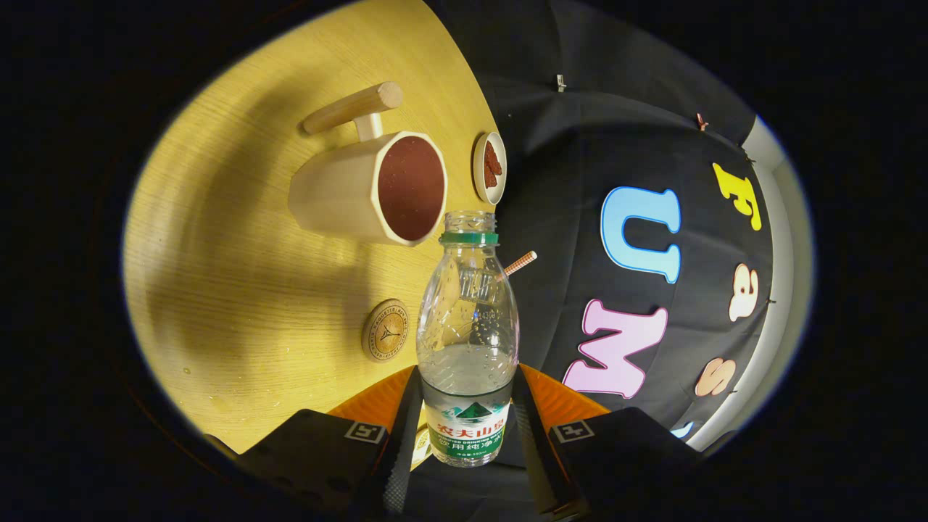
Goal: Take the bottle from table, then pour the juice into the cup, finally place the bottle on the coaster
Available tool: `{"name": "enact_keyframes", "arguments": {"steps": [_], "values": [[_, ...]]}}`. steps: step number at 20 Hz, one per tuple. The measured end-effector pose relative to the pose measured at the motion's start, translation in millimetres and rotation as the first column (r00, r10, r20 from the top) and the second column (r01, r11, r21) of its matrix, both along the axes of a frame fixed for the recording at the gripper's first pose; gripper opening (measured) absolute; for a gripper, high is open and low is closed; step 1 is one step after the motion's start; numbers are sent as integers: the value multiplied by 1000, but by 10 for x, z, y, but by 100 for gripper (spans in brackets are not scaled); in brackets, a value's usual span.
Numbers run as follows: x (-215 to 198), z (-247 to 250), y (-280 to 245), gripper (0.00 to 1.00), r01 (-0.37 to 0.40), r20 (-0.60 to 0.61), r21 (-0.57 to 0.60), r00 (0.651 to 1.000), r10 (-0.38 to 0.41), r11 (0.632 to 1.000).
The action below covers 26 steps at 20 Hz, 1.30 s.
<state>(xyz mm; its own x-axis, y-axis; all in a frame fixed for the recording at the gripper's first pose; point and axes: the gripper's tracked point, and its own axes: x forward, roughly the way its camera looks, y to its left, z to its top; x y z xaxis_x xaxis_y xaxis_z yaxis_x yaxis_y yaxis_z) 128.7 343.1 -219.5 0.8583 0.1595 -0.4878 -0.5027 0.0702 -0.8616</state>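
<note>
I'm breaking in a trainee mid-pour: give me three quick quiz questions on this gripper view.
1. True or false: the gripper is shut on the bottle.
2. The bottle's mouth is: A capped, B open, C hidden.
3. Fill in: the bottle's mouth lies just below the rim of the ____.

Key:
1. True; both fingers press its sides.
2. B.
3. cup, on the table. The coaster lies bare beside the bottle.

- Bottle (467, 341): clear plastic, cap off, green neck ring, green-and-white label; partly filled with clear liquid; clamped between both fingers at label height.
- Cup (370, 188): cream, faceted, wooden handle, dark red interior; beyond the bottle's mouth.
- Coaster (385, 330): round, wooden, flat on the table beside the bottle.
</note>
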Motion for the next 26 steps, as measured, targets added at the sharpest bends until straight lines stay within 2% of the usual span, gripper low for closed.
{"name": "enact_keyframes", "arguments": {"steps": [10, 26], "values": [[26, 71, -29, 68, -38, 17, -90, 999, 40, 995], [189, 228, -28, 68, -66, 71, -160, 994, 78, 985]]}}
